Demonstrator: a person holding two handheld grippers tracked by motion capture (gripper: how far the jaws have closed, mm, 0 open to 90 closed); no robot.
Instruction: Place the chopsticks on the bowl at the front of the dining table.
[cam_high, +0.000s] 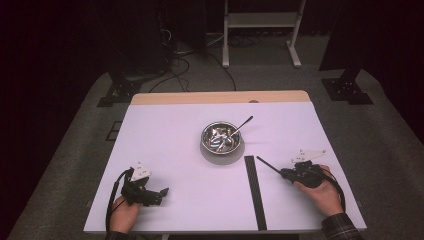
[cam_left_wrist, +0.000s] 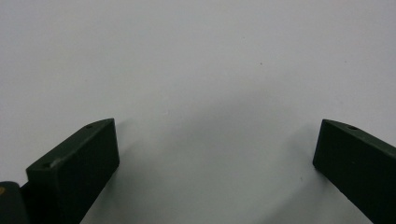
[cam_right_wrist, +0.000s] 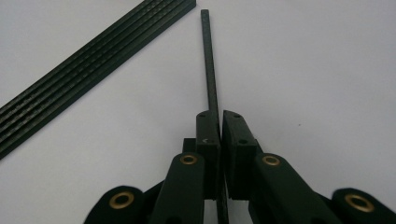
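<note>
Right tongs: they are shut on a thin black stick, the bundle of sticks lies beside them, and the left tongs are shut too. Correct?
Not quite. The left tongs are open, jaws wide apart over bare table in the left gripper view. The right tongs are shut on the stick, beside the bundle.

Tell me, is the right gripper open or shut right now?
Shut. The right gripper has its jaws pressed together on a thin black rod, which sticks out ahead of them.
</note>
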